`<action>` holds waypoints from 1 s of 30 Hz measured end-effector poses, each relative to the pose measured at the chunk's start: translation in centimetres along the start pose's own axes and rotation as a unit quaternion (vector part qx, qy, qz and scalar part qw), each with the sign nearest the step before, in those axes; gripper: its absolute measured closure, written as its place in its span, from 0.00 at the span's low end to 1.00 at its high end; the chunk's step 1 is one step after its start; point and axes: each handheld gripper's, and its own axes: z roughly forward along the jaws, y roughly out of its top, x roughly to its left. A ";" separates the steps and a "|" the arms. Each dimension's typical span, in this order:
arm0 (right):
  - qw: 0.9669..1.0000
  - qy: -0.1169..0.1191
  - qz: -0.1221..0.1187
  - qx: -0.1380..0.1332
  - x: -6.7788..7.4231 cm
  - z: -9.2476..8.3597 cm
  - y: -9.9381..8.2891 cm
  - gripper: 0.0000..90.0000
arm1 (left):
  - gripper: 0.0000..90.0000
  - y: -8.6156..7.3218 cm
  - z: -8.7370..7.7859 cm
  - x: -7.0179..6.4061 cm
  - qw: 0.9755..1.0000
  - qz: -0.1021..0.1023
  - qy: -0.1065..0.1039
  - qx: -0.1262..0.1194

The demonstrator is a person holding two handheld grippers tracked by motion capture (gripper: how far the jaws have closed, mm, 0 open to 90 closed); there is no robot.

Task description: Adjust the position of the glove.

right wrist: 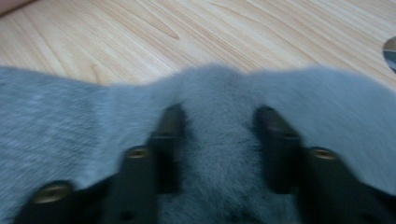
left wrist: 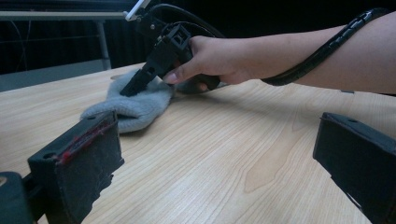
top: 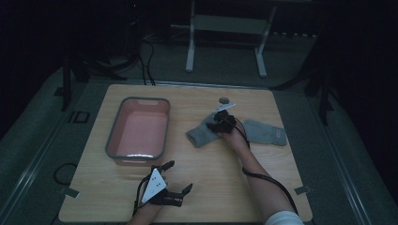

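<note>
Two grey socks lie on the wooden table [top: 206,187]. The left sock [top: 199,134] sits mid-table, and my right gripper [top: 220,123] comes down on its right end. In the right gripper view a raised fold of that sock [right wrist: 219,140] is bunched between the two black jaws, so my right gripper [right wrist: 219,116] is shut on it. The left gripper view shows the same sock [left wrist: 135,109] under the right gripper [left wrist: 133,87] and the hand around it. The other sock [top: 265,132] lies flat further right. Near the front edge my left gripper [top: 179,176] rests open with nothing between its jaws.
A pink basin with a grey rim [top: 112,136] stands on the left half of the table. A small round grey disc [top: 224,100] lies behind the right gripper. A black cable [top: 272,183] runs along the right forearm. A white frame [top: 225,37] stands on the floor beyond the table.
</note>
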 end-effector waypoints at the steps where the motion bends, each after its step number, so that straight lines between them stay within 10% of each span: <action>1: 1.000 0.012 0.004 -0.002 -0.1 -0.1 0.0 0.78 | 0.02 0.0 0.0 0.0 1.000 0.000 0.000 0.000; 13: 0.996 0.076 -0.043 -0.019 -0.1 -3.5 1.3 0.87 | 0.02 0.0 0.0 0.0 1.000 -0.001 0.001 0.000; 25: 0.964 0.208 -0.163 -0.032 1.8 -9.1 0.6 0.87 | 0.02 0.0 0.0 0.0 1.000 -0.004 0.003 0.000; 26: 0.955 0.238 -0.177 -0.024 2.0 -9.5 0.3 0.87 | 0.02 0.0 0.0 0.0 1.000 -0.003 0.003 0.000; 30: 0.945 0.264 -0.194 -0.011 2.4 -9.6 -0.2 0.87 | 0.02 0.0 0.0 0.0 1.000 -0.003 0.003 0.000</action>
